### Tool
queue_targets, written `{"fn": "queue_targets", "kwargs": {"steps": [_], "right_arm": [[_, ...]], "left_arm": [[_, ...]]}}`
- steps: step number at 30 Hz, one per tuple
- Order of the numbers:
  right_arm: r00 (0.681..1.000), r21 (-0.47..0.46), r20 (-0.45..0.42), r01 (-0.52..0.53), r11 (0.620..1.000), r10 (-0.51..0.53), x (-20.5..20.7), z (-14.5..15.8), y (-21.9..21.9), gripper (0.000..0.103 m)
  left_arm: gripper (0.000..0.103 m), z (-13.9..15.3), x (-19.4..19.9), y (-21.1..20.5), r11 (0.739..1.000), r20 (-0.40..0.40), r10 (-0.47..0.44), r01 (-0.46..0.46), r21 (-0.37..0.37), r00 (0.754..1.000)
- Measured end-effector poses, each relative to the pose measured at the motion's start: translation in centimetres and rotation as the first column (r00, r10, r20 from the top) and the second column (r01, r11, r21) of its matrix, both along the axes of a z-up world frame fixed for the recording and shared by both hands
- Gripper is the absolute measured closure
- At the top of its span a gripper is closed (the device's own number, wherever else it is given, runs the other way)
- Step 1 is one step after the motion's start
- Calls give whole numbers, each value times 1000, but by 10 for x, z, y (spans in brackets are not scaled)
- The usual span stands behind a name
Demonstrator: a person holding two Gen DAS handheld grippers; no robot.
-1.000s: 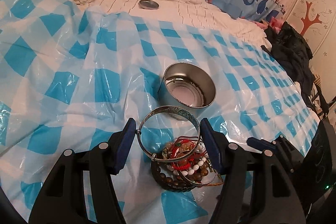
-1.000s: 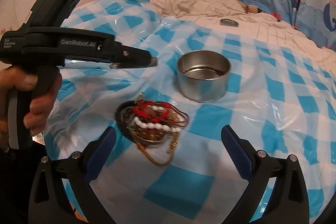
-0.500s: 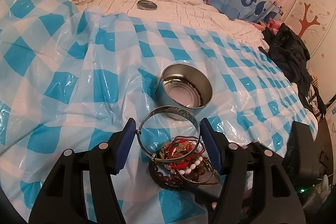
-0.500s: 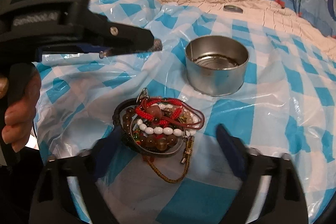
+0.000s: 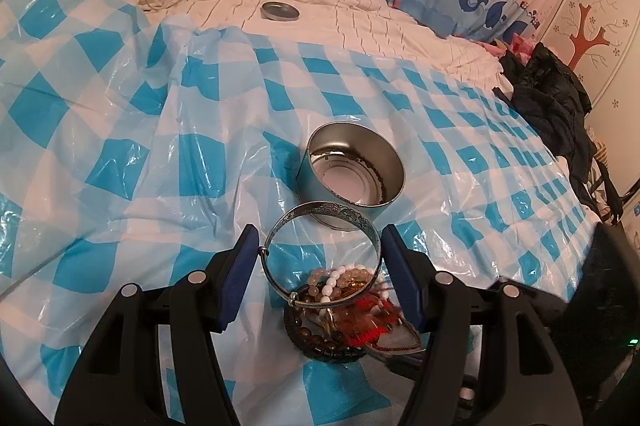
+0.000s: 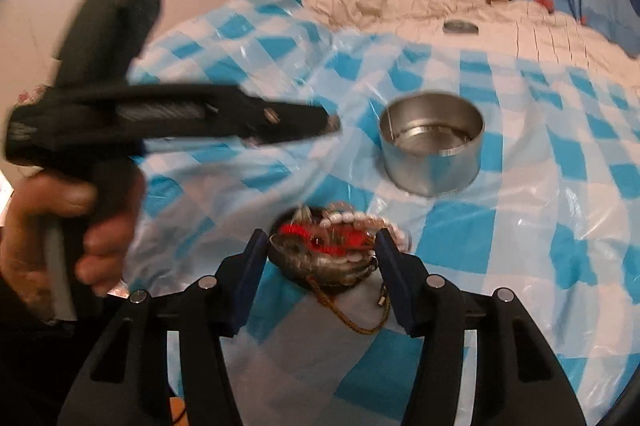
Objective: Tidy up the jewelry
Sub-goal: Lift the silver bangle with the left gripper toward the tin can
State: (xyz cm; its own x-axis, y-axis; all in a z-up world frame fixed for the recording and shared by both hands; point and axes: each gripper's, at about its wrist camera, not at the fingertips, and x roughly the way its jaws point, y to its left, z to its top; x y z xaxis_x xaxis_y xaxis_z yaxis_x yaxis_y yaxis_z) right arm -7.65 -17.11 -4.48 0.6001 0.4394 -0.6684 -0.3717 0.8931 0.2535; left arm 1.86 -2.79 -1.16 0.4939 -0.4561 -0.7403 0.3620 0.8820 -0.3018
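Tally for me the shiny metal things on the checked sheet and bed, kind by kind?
Round open silver tin: 1
Flat round silver lid: 1
Engraved silver bangle, held in the left claw: 1
Total: 3
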Motion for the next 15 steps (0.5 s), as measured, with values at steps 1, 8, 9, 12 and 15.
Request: {"fn": "queue_targets", "kwargs": {"steps": [1, 8, 9, 12, 15], "right_arm": [[1000, 2, 5, -7, 1000, 7, -1, 3, 0, 49], [999, 229, -37, 13, 973, -4, 3, 11, -28, 49], [998, 292, -56, 27, 956, -11, 5, 10, -36, 49], [995, 343, -88, 76, 936, -49, 8, 10, -50, 49], [993, 289, -84, 103, 952, -81, 8, 11, -50, 49]], "left_arm": [[43, 0, 0, 0, 1000, 0, -1, 1, 0, 1000], [43, 0, 0, -1, 1000, 0, 1, -1, 1, 1000], [43, 0, 1, -1, 1000, 1, 1, -1, 0, 1000], [43, 0, 1, -1, 1000, 0, 1, -1, 2, 1000], [43, 0, 1, -1, 1000, 1, 0, 0, 2, 1000]]}}
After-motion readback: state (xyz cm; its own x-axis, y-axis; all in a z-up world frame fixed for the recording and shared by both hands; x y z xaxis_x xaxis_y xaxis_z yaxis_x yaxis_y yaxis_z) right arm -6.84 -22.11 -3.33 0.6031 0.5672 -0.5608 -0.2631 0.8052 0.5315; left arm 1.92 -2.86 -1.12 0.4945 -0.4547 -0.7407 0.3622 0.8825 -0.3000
